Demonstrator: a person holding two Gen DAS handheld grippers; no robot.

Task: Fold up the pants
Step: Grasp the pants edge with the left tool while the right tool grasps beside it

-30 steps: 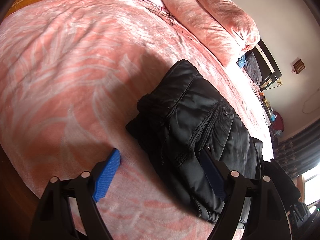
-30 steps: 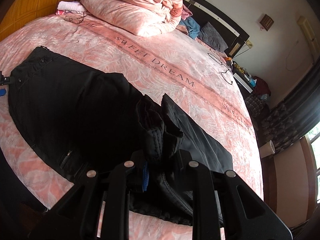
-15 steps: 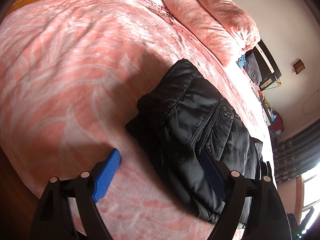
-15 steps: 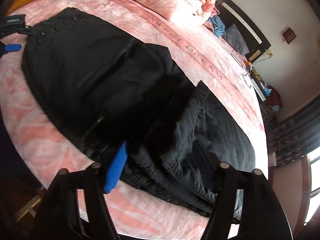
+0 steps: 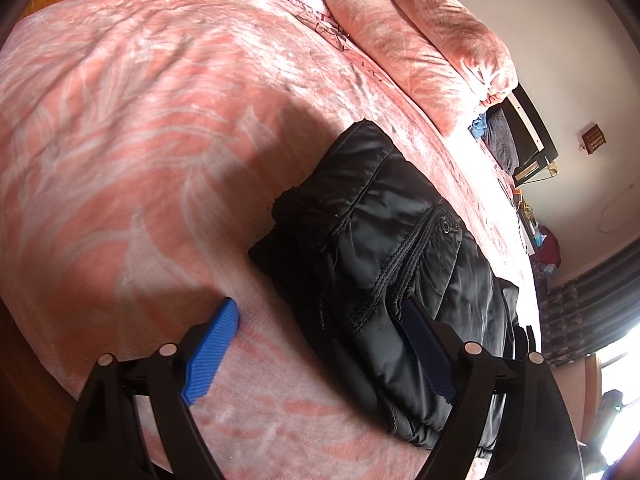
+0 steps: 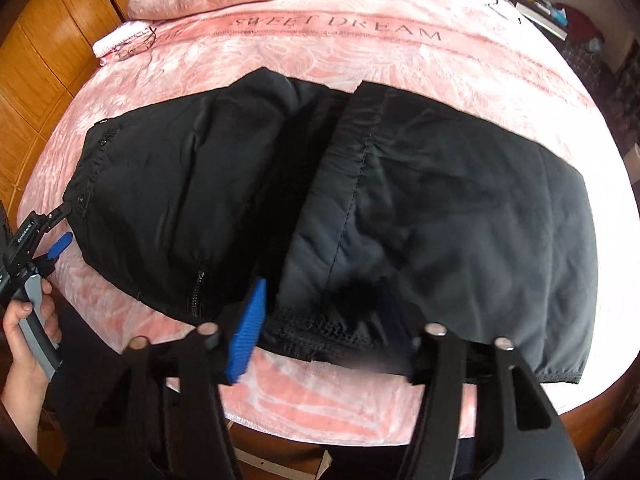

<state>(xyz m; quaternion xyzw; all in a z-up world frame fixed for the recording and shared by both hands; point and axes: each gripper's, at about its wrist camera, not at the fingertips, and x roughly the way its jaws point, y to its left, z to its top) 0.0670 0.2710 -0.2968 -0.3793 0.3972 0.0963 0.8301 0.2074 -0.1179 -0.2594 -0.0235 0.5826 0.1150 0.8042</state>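
Black pants (image 6: 400,200) lie folded across the near part of the bed (image 6: 360,60), close to its front edge; waistband end toward the bed's left side, the other half laid over it with a stitched seam running down the middle. A zipper (image 6: 199,288) shows near the front edge on the waistband half. In the left wrist view the pants (image 5: 384,264) are a bunched, layered stack with a zippered pocket on top, lying on the pink leaf-patterned blanket (image 5: 140,140). Left gripper (image 5: 320,344): jaws spread wide, blue pads (image 5: 212,348) apart, one pad over bare blanket, the other against the pants' edge; nothing clamped. Seen from the right wrist camera, the left gripper (image 6: 60,232) sits at the waistband corner near the bed's left edge, with the person's hand (image 6: 28,328) on its handle. Right gripper (image 6: 328,332): jaws wide apart over the pants' front hem, one blue pad (image 6: 248,332) clear, the other dark and partly hidden by cloth; fabric lies between the fingers but is not pinched. Farther out: pink pillows (image 5: 420,40) stacked at the head of the bed, a folded white-pink towel (image 6: 120,40) and eyeglasses (image 6: 138,46) beside them, "SWEET DREAM" lettering across the blanket. Wooden panels (image 6: 44,60) stand beyond the bed's left side; dark patterned curtains (image 5: 592,300) hang at the far right.
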